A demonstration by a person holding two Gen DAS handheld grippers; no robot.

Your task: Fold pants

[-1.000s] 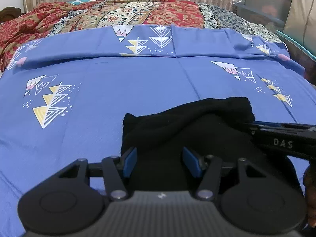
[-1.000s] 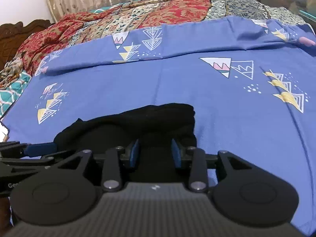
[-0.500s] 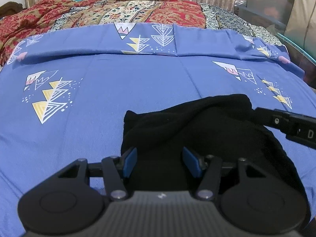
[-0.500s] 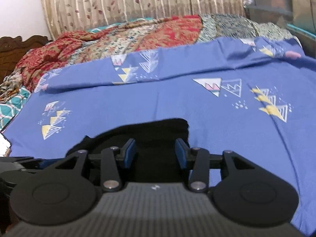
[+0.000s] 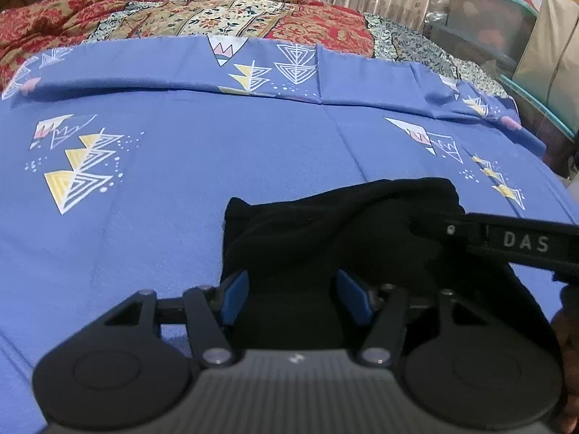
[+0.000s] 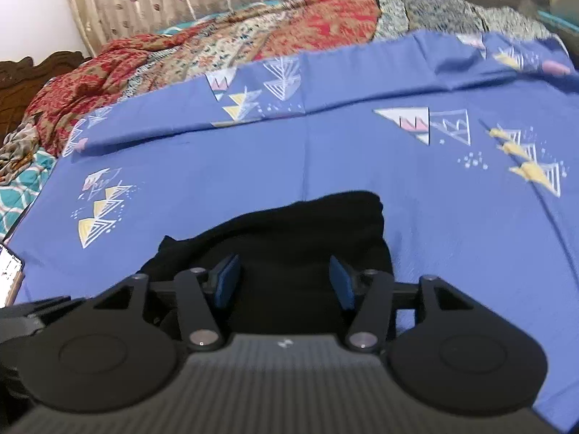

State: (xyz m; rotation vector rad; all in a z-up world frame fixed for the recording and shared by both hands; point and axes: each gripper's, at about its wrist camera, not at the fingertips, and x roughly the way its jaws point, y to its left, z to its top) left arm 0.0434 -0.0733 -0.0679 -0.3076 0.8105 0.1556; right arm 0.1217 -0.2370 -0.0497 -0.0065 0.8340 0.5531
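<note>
Because the black pants (image 5: 336, 231) already lie bunched into a compact bundle on the blue bedsheet (image 5: 202, 166), both tools hover spread above them, pinching nothing: left tool (image 5: 295, 298), right tool (image 6: 282, 284). Only the left view shows the right tool entering at 3 o'clock; only the right view shows the wooden headboard (image 6: 32, 76) at 9 o'clock.

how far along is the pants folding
Mostly done: the black pants lie as a compact bundle on the blue sheet. In hand: nothing; the left tongs and right tongs are both open over it. Left: perhaps a final tidy of its uneven edges.
</note>
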